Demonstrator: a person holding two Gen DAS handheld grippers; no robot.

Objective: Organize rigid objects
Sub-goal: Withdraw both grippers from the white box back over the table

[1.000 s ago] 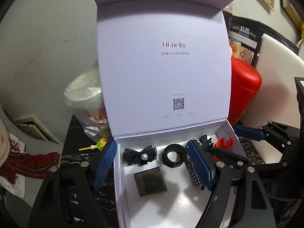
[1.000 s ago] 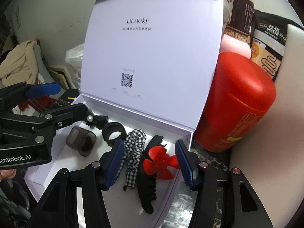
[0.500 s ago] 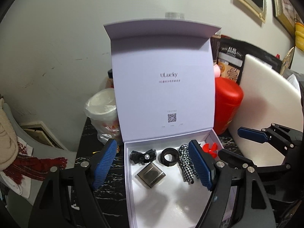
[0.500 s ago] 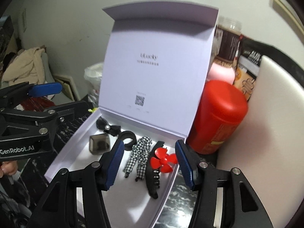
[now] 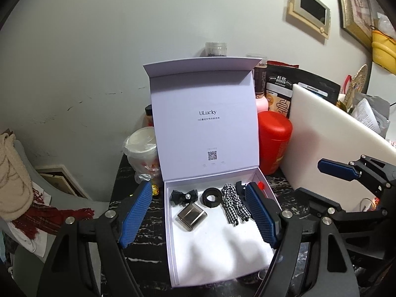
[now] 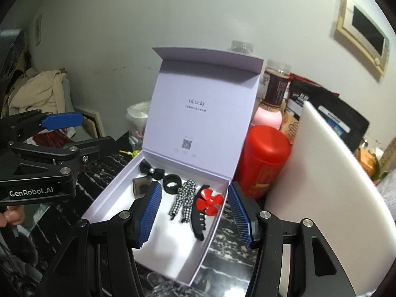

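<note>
A pale lilac gift box lies with its lid standing upright on a dark marbled table. A row of hair items runs along its far end: a black bow with a pearl, a black ring, a checked scrunchie and a black claw clip with a red flower. A grey square case sits in front of the bow. My left gripper and right gripper hover above the box, both open and empty.
A red canister stands right of the box, with jars and snack bags behind it. A white board leans at the right. A bagged cup sits left of the lid. Clothes lie at far left.
Both grippers have pulled back and up from the box, so it looks smaller and its whole lid shows. The items inside have not moved.
</note>
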